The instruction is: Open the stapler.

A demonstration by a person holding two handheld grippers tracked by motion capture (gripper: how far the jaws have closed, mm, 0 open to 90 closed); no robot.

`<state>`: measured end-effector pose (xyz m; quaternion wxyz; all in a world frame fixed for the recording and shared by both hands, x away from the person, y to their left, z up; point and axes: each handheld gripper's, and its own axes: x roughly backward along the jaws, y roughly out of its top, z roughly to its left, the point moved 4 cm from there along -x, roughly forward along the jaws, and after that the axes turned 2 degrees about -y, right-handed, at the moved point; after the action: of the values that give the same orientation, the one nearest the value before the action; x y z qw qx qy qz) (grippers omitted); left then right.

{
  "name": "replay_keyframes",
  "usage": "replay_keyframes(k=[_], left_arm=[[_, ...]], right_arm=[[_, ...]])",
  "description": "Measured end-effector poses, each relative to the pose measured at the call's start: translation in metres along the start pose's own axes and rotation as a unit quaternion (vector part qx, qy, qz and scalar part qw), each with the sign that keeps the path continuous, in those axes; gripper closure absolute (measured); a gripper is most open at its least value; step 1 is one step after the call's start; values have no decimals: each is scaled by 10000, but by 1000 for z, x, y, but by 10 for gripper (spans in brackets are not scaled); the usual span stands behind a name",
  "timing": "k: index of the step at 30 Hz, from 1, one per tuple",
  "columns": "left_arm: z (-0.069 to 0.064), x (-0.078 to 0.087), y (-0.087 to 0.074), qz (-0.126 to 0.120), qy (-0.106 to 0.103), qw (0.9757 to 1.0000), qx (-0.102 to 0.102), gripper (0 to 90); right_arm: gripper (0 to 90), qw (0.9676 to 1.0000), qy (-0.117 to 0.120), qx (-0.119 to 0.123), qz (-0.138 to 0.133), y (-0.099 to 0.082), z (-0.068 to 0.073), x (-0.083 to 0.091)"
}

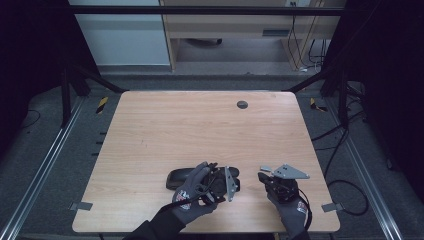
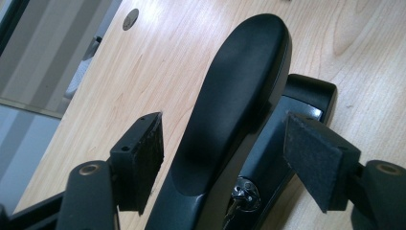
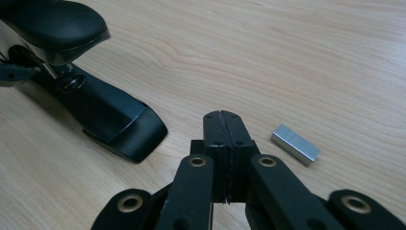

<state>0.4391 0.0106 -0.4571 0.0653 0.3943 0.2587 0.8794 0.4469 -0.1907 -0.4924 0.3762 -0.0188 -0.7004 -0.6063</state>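
1. A black stapler (image 2: 239, 96) lies on the wooden table (image 1: 190, 125) near the front edge, left of centre in the high view. Its top arm is swung up off the base, so the hinge and spring parts are exposed.
2. The left gripper (image 2: 225, 158) straddles the raised arm. Its jaws stand wide, one pad (image 2: 143, 153) on either side, and a gap is seen at each pad, so nothing is gripped.
3. The right gripper (image 3: 224, 127) is clenched with its pads pressed flat together and nothing between them. It rests over bare table, apart from the stapler.
4. A strip of staples (image 3: 295, 143) lies flat on the table just beside the right gripper's tips, untouched.
5. Handling, stapler: judged rigid and fairly heavy, with a smooth glossy top that is likely slippery. The arm pivots, so a hold on the arm alone would let the base swing. A grip across the narrower sides of the arm or base is judged safest.
6. Handling, staples: judged light, thin and brittle. The strip may snap or slide if pinched hard, and is best taken across its long sides, low to the table.
7. Hard to make out: the staple channel is hidden under the arm, so whether it is loaded cannot be told. In the high view the stapler is dark and partly covered by the left hand (image 1: 192, 192). The left gripper view cuts off the near end of the stapler.
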Motion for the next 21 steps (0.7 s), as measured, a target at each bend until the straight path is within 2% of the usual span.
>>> replay_keyframes(k=[21], left_arm=[[1,-8,-2,73,155,9998,-135,379]], right_arm=[[900,9994,334,2,37,2,19,-10]])
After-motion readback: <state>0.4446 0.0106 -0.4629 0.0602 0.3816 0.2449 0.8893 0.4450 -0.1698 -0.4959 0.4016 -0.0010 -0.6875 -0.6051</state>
